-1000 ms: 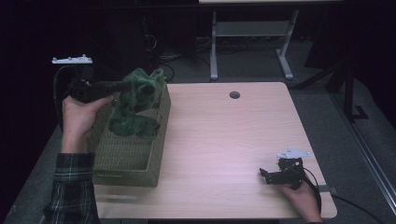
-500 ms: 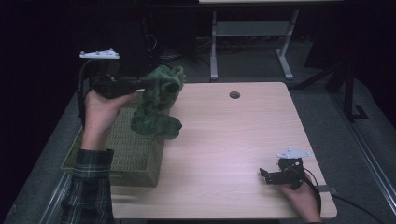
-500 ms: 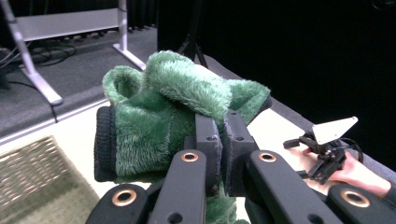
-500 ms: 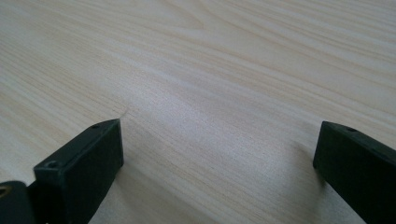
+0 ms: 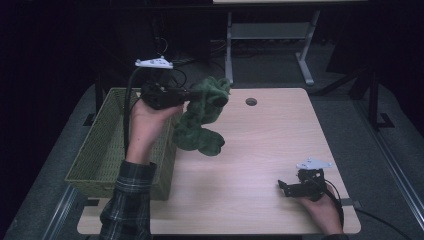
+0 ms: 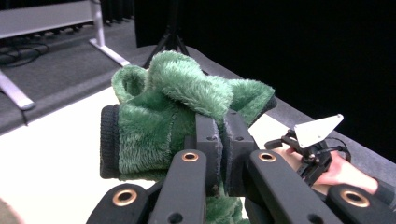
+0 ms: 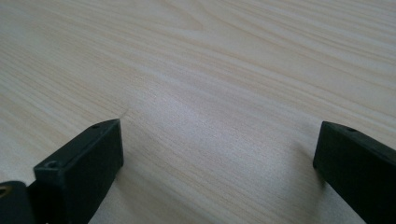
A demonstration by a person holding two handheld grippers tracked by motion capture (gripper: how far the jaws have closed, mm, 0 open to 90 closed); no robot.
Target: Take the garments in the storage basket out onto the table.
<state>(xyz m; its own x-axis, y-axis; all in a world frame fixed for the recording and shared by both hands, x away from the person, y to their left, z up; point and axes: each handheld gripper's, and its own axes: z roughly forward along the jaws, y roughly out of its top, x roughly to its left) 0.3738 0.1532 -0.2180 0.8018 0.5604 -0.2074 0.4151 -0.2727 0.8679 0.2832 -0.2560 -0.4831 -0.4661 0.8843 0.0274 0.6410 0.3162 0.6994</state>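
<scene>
Two hand-held grippers: left (image 5: 192, 95) raised level, clenched on green plush cloth (image 5: 202, 120); right (image 5: 286, 188) resting on table (image 5: 260, 150), jaws apart.

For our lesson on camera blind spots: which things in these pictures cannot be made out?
- Basket floor, high view: forearm and near wall hide it.
- Green plush cloth, left gripper view: lower part cut off behind the left hand-held gripper.
- Right hand-held gripper, high view: too small for jaw detail.
</scene>
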